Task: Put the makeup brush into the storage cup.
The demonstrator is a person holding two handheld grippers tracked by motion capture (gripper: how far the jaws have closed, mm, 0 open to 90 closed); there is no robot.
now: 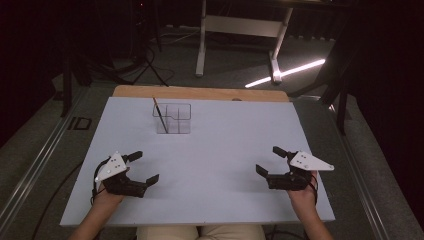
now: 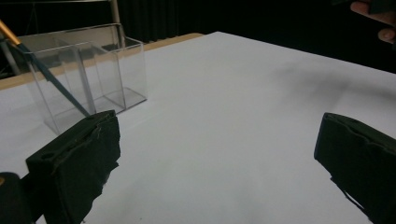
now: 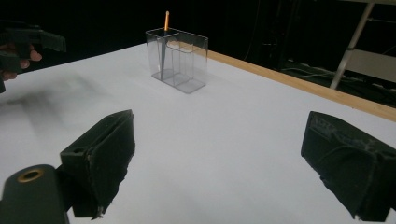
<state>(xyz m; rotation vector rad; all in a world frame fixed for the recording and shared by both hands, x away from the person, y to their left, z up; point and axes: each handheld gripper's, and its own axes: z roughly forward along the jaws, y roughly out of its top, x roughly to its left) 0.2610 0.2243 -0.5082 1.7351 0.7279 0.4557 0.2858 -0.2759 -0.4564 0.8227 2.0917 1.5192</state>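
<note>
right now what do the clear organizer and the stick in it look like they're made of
Clear organizer: likely acrylic or hard plastic, glossy; the table shows through its walls. Stick: seems a pencil or brush, orange top and dark lower shaft, matte; material unclear.

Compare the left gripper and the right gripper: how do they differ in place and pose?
The left gripper sits at the table's near left, nearer the clear organizer holding a pencil; the right gripper sits at the near right, farther from it. The left one's jaws point right and away; the right one's point left and away. Both are open and empty.

A pencil stands in the organizer's left compartment.
</note>
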